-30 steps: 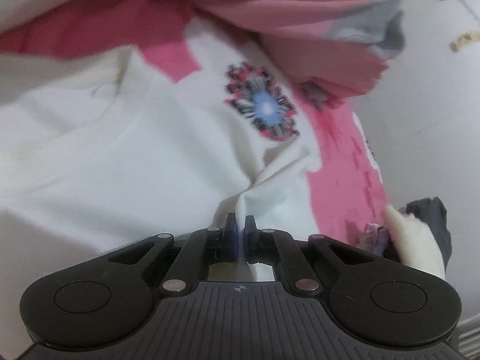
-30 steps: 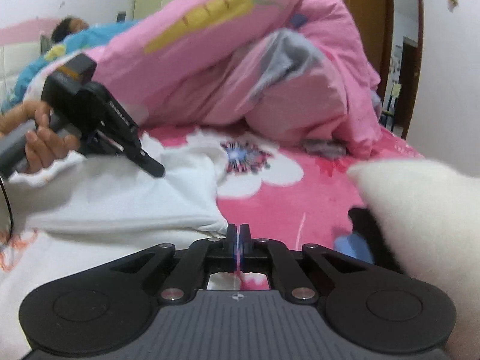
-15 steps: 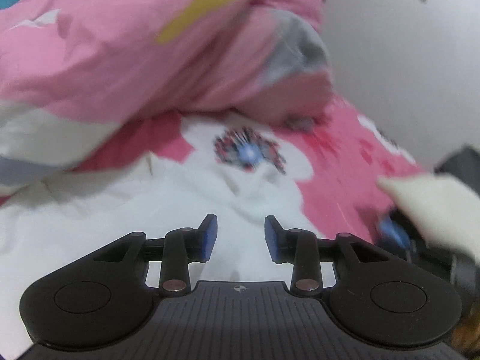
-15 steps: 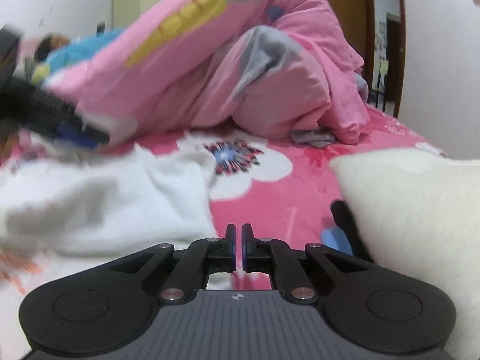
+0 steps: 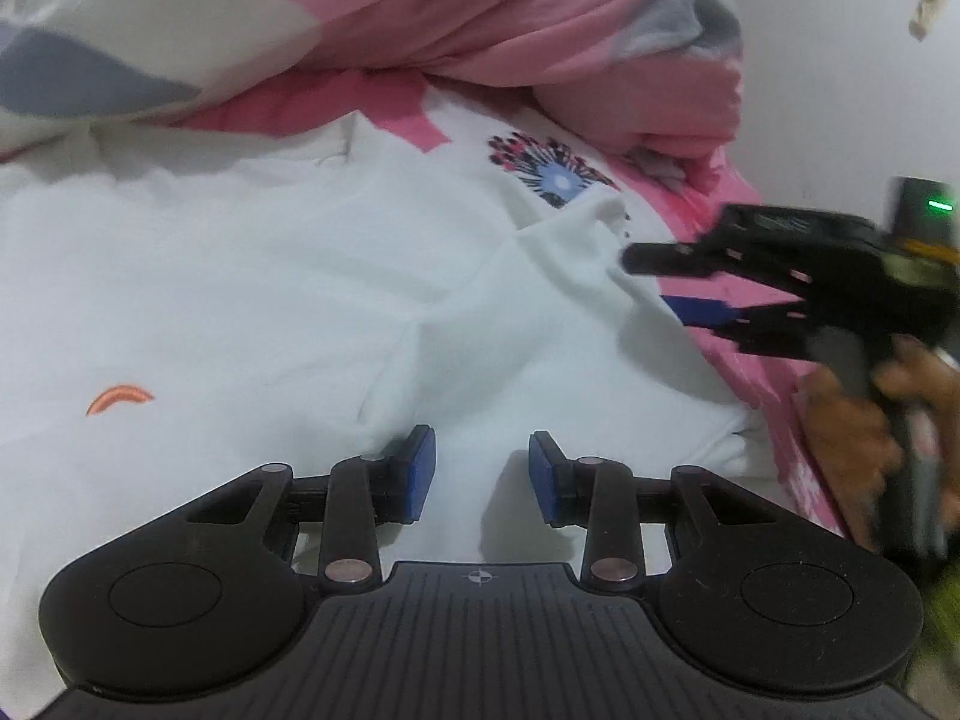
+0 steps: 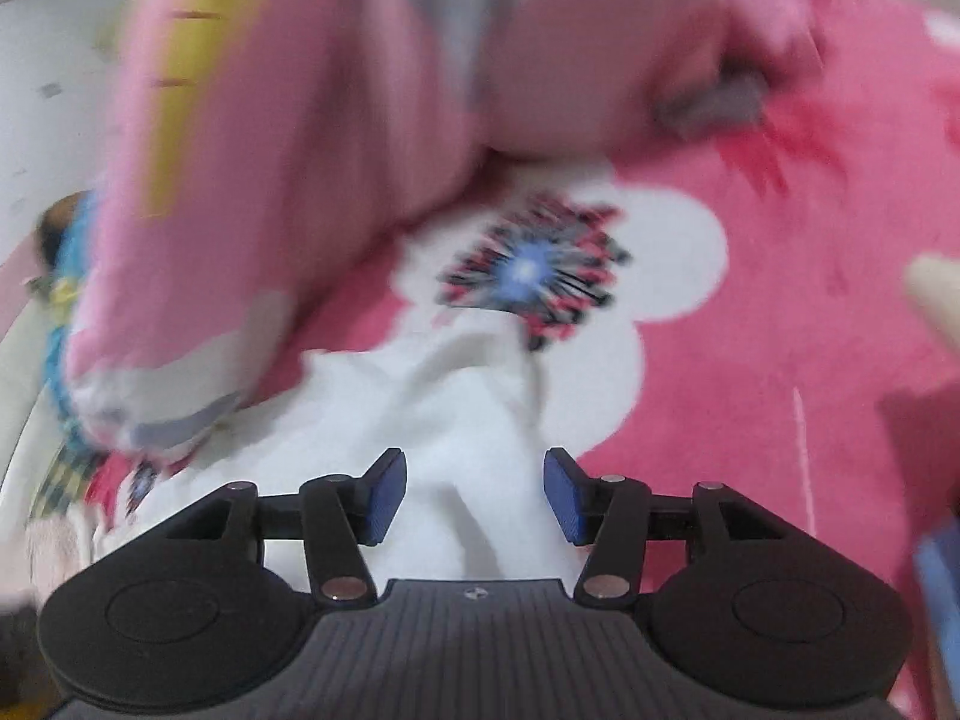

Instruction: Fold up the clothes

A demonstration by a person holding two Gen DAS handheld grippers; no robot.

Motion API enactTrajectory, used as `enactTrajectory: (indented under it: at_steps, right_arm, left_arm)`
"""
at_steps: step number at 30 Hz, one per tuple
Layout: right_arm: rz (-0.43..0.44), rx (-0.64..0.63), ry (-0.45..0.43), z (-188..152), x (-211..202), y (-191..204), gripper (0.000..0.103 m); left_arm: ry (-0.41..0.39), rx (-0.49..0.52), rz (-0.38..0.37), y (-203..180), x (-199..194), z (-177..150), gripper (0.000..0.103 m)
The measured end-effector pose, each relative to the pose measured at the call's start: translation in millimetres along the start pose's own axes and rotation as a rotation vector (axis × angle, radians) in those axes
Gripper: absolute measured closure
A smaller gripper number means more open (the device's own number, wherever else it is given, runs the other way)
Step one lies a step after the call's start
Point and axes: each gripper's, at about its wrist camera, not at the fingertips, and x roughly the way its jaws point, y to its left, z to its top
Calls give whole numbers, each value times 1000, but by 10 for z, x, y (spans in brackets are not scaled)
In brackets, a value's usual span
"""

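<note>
A white garment [image 5: 270,300] with a small orange mark [image 5: 120,399] lies spread on the pink flowered bedsheet [image 6: 780,330]. My left gripper [image 5: 480,468] hovers over its near part, open, with nothing pinched between the blue pads. At the right of the left wrist view, my right gripper [image 5: 651,279], held by a hand [image 5: 852,420], sits at the garment's raised corner. In the blurred right wrist view the right gripper [image 6: 474,492] has its jaws opening. A fold of the white garment [image 6: 432,396] lies in the gap, and the pads do not press on it.
A bunched pink quilt [image 5: 480,12] fills the far side of the bed, just beyond the sheet's flower print [image 5: 552,177]. A white wall [image 5: 840,90] stands to the right. A cream-coloured soft thing [image 6: 936,294] shows at the right edge of the right wrist view.
Both grippers have let go of the cloth and opened. The left gripper pulled back over the garment. The right gripper swung left and rolled, and now points at the garment's corner.
</note>
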Motion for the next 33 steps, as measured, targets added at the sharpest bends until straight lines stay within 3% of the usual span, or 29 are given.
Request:
enactTrajectory:
  at_steps: [5,7,8,9,11,14,16,20,23,24,27,29,33]
  right_arm:
    - [126,221,60,265,322,-301,49]
    - [165,256,77,348,416,-335,54]
    - [174,259,81,381,462,-318,67]
    - [191,244,82,407,506,-288,84]
    - [208,194,54,435,516,-200,90]
    - [289,33,-71,403,330,-4,94]
    - [290,-101,-147,342,217,124,95]
    - [84,-113,-55,377,434,23,95]
    - [66,-11,-45,432,400,-138,86]
    - [76,20,-68,462,351,-177,79]
    - [77,16,-108,609,253,-152,68]
    - [61,-48,-50,711,356,-44,56]
    - [52,-131,145,813,740,100,55]
  left_arm:
    - [-7,21,-24,59,23,-39,69]
    - [-11,27,-27,69,33,-57,69]
    - [-14,31,-27,65,30,-65,69]
    - [-17,36,-27,62,28,-74,69]
    - [-23,44,-27,55,24,-90,69]
    - [-26,48,-27,40,28,-93,69]
    - [-24,48,-27,39,36,-89,69]
    - [-24,57,-21,21,37,-83,69]
    - [-27,60,-26,43,30,-96,69]
    - [-27,62,-29,49,29,-98,69]
    - [-27,63,-37,67,28,-91,69]
    - [-27,60,-42,78,29,-84,69]
    - [-32,52,-55,104,22,-82,69]
